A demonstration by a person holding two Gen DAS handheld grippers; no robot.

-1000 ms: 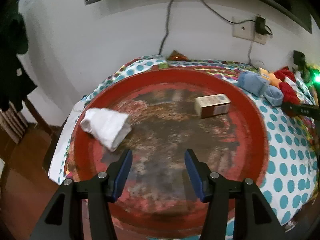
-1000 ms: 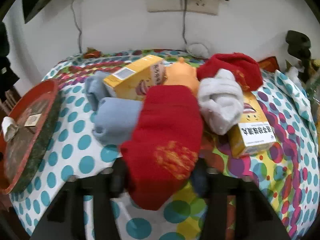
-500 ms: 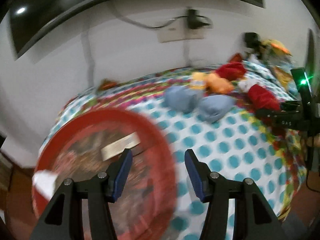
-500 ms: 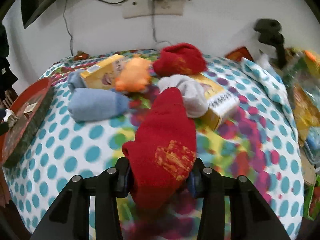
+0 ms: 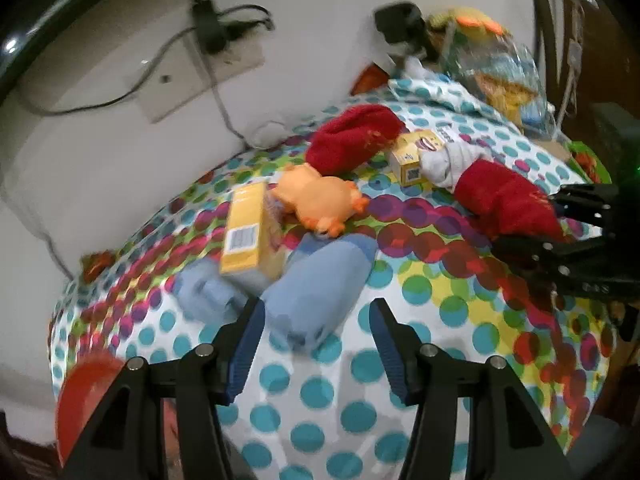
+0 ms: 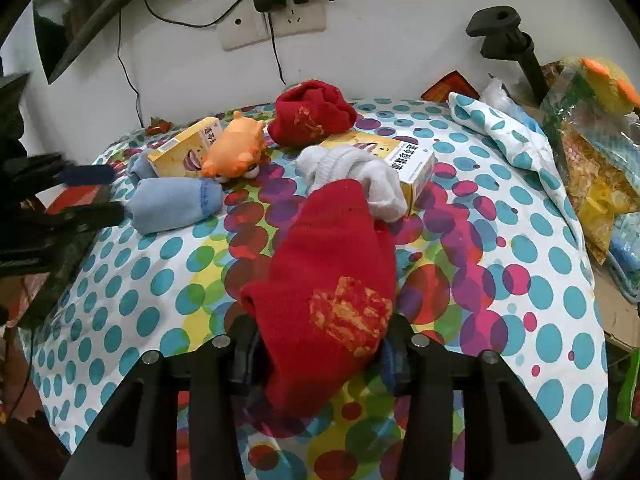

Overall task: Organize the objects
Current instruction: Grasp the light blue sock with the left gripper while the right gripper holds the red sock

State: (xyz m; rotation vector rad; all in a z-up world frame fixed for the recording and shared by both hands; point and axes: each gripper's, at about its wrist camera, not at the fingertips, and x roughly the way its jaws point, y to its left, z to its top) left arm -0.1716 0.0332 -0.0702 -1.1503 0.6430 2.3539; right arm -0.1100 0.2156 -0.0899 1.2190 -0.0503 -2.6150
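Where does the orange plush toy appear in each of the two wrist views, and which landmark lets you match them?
Left wrist view: the orange plush toy lies centre, just above the light blue sock.
Right wrist view: it lies upper left, against a yellow box.
Shared landmark: the wall socket with its black plug.

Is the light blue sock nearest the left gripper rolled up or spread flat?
Rolled up: the light blue sock is a plump bundle on the dotted cloth.
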